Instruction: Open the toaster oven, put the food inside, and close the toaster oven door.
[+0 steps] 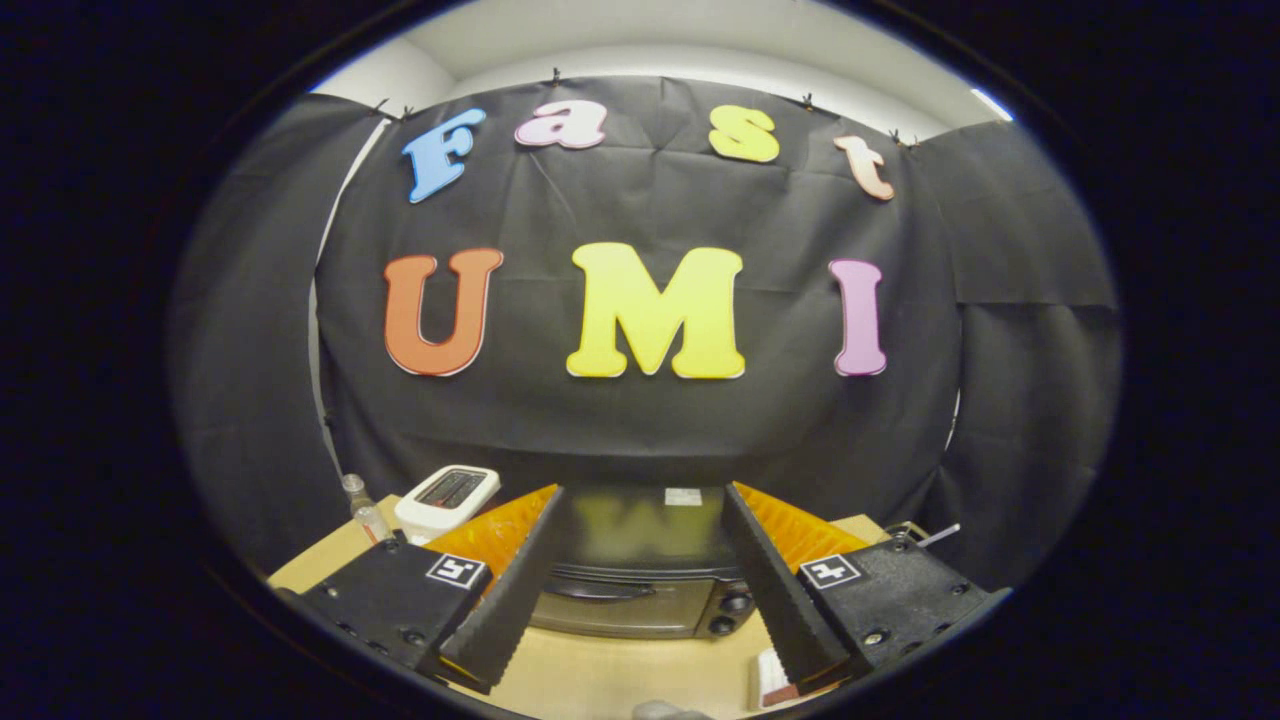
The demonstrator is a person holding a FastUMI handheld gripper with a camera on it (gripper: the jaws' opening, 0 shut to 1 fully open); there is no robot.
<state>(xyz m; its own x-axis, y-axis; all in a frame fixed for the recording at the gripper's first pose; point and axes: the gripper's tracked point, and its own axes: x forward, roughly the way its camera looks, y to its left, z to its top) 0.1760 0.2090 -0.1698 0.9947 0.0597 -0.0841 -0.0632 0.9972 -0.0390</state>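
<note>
A dark toaster oven (640,575) stands on the wooden table (620,680), seen from above and in front between my two fingers. Its door is closed, with the handle bar (590,592) across the front and two knobs (735,610) at the right side. My gripper (640,510) is open, held above the table with the fingers spread wide to either side of the oven and nothing between them. A small white and red-edged item (772,680), perhaps the food, lies on the table by the right finger's base, mostly hidden.
A white device with a dark panel (447,498) sits behind the oven to the left, next to a small clear bottle (365,510). The black cloth wall hangs close behind the table. A pale rounded object (665,711) peeks in at the table's near edge.
</note>
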